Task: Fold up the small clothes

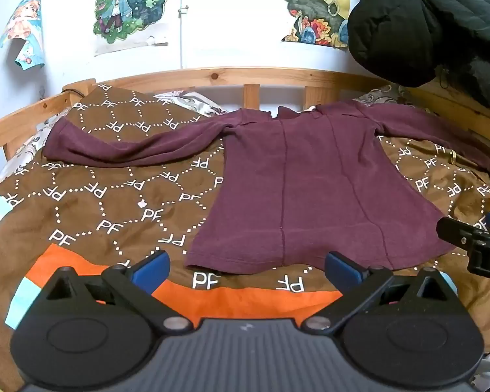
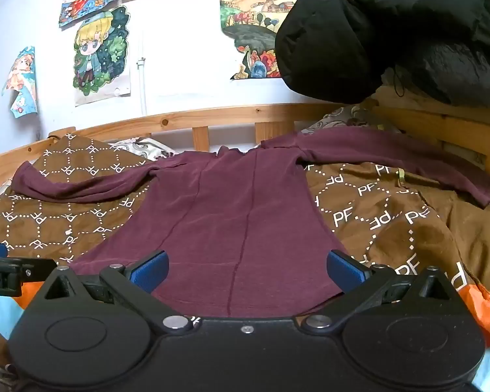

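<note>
- So the setting was a bed with a brown blanket [image 1: 114,202] covered in white "PF" hexagon print, plus an orange and pale blue strip along its near edge. A wooden bed rail [image 1: 212,76] ran behind it, against a white wall.
- The maroon long-sleeve top [image 1: 310,179] was laid flat on that blanket, neck toward the rail, hem toward the cameras, both sleeves stretched out sideways. Two seam lines ran down the body.
- Left gripper [image 1: 246,268] sat just short of the top's hem, more toward its left corner. Blue-padded jaws were spread wide with nothing between them, not touching the fabric as far as I could tell.
- Right gripper [image 2: 247,269] was over the hem end of the top, also splayed wide. The cloth showed between its pads, but they weren't pressing on it.
- Each gripper peeked into the other's view, so they were side by side near the hem.
- Beyond the top's right sleeve, a black puffy jacket [image 2: 392,32] was heaped up high on the rail side.
- Some patterned bedding [image 1: 186,99] poked out between blanket and rail, just past the top's left shoulder.
- Above the top, the wall had cartoon posters [image 2: 101,52], one a blond chibi character on green.
</note>
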